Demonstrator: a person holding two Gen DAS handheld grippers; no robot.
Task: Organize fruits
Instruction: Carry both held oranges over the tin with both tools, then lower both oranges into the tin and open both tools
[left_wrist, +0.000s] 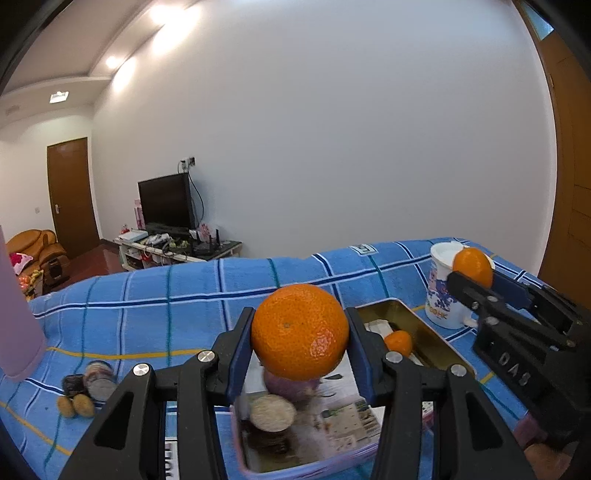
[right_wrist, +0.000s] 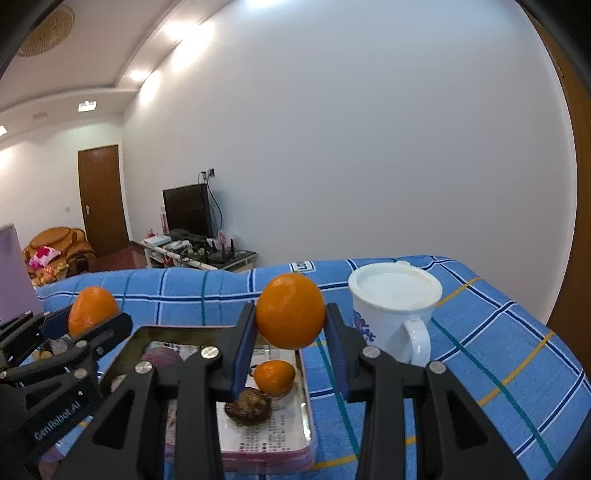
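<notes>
- My left gripper (left_wrist: 300, 332) is clenched on a large mandarin (left_wrist: 300, 332), its 2 blue pads pressing the fruit's sides.
- That mandarin is round and bright orange, with a finely pitted, glossy skin, a small dark navel dot facing the camera and a white glare patch low on its right.
- It hangs in the air above an open tin box (left_wrist: 428, 332) lined with printed paper, which sits on a blue checked cloth (left_wrist: 147, 306).
- My right gripper (right_wrist: 290, 321) grips a smaller mandarin (right_wrist: 290, 312), more egg-shaped, smooth and evenly orange, narrower at the top.
- This fruit is held above the right side of the same box, just left of a white lidded mug (right_wrist: 391, 314) with a blue print.
- In the box below lies a 3rd, little orange fruit (right_wrist: 275, 376), touching a dark brown wrinkled fruit (right_wrist: 248, 406) in front of it.
- A purple round item (left_wrist: 291, 387) lies blurred under my left mandarin; I cannot tell what it is.
- On the cloth to the left of the box sit 2 small yellow-brown fruits (left_wrist: 75, 405), beside dark round pieces (left_wrist: 90, 380).
</notes>
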